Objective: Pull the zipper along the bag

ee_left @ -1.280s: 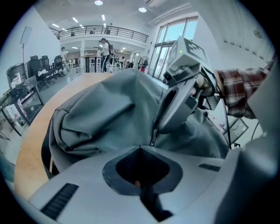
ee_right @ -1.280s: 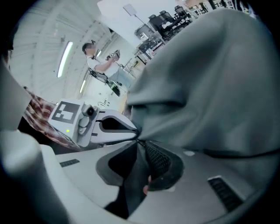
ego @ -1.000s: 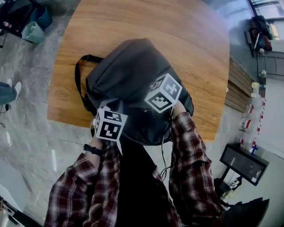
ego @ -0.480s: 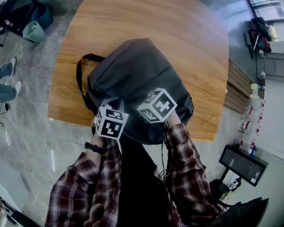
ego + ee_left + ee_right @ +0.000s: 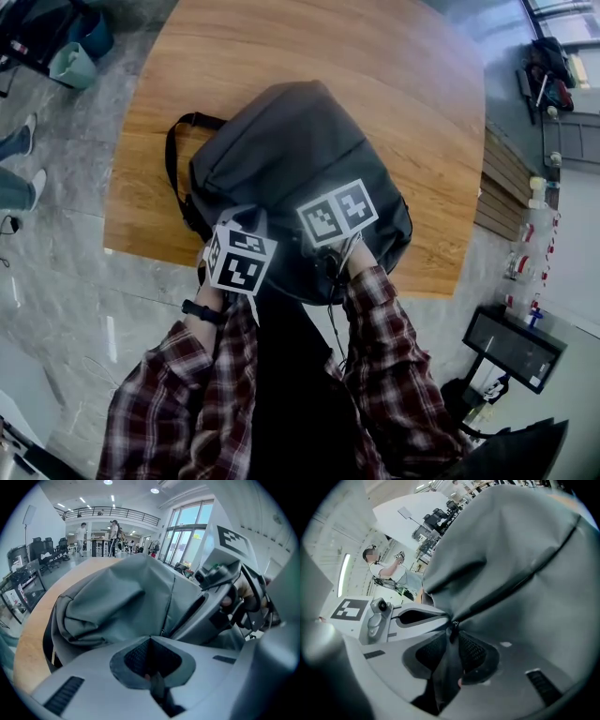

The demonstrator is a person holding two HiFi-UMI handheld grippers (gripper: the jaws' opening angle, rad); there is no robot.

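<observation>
Grey bag point(image 5: 281, 150) lies on round wooden surface point(image 5: 394, 75), toward its near edge. Zipper point(image 5: 511, 587) runs as a dark line across the bag. Right tongs point(image 5: 452, 631) pinch the zipper pull point(image 5: 449, 667) at the bag's near end. Left tongs point(image 5: 150, 641), just beside them, are pressed together on a dark strip point(image 5: 157, 686) of the bag.

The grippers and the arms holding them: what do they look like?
Both are smooth light-grey plastic: the left gripper and right gripper have dark mesh-textured pads inside. Each carries a white cube with black square markers. A thin cable hangs by the right one. The person wears red-and-white plaid sleeves and a black wristband on the left wrist.
</observation>
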